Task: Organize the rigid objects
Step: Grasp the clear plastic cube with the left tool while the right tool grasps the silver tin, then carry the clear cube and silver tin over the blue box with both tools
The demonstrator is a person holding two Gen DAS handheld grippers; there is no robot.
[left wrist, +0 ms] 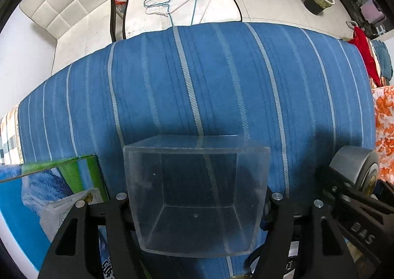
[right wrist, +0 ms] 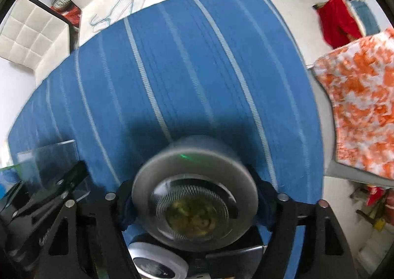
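Left wrist view: your left gripper (left wrist: 197, 201) clamps clear box (left wrist: 197, 195); right gripper (right wrist: 195, 201) grips round tin (right wrist: 194, 195); next, set both down on striped bed (left wrist: 197, 81)

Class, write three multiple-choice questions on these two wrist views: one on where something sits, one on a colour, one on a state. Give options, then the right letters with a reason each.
1. Where do the wire hangers lie?
A. on the white seat beyond the striped cloth
B. inside the clear box
C. on the orange cloth

2. What colour is the striped cloth under the grippers?
A. red
B. blue with pale stripes
C. green

3. What does the right gripper hold?
A. nothing, jaws open
B. a hanger
C. a round grey tin with a clear lid

Answers: 1 A, the hangers rest on the white cushion past the cloth's far edge. 2 B, blue fabric with light stripes fills both views. 3 C, the round tin sits clamped between the fingers, while the left gripper grips the clear box.
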